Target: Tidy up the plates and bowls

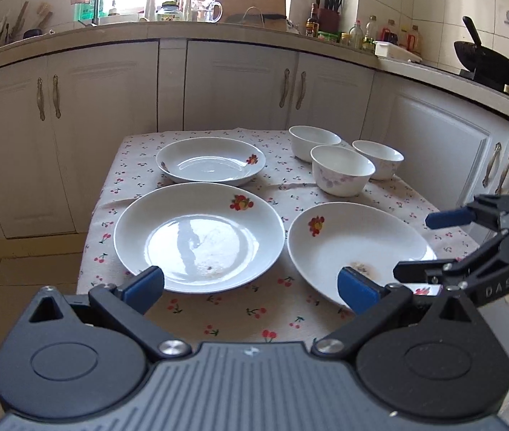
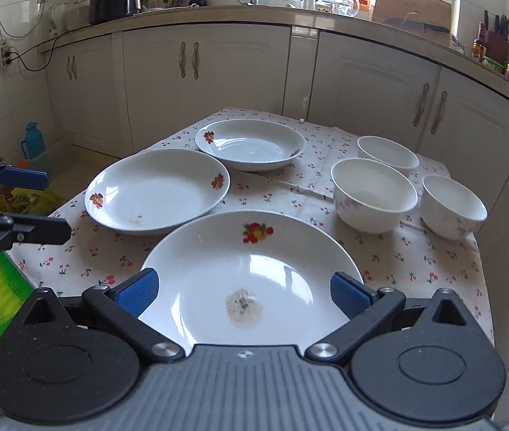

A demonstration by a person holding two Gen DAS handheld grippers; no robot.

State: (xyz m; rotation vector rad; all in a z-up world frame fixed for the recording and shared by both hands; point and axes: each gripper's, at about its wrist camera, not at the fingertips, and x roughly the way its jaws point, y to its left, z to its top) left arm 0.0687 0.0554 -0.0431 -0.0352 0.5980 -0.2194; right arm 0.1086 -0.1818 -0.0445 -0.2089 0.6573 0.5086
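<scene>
Three white round plates with fruit pictures and three white bowls are sitting on the table with the cherry cloth (image 1: 225, 309). The left gripper (image 1: 251, 283) is hanging over the near left plate (image 1: 199, 237), its jaws wide apart and holding nothing. The right gripper (image 2: 242, 289) is hanging over the near right plate (image 2: 251, 273), jaws spread wide and empty. The bowls (image 2: 374, 194) are standing close together at the far right.

Each handheld gripper has a ribbed grey body, two round black housings and black linkage arms pinned with silver screws. The left gripper (image 1: 251, 282) and the right gripper (image 2: 243, 291) carry blue pads. White letters "DAS" mark the right gripper's arm.
</scene>
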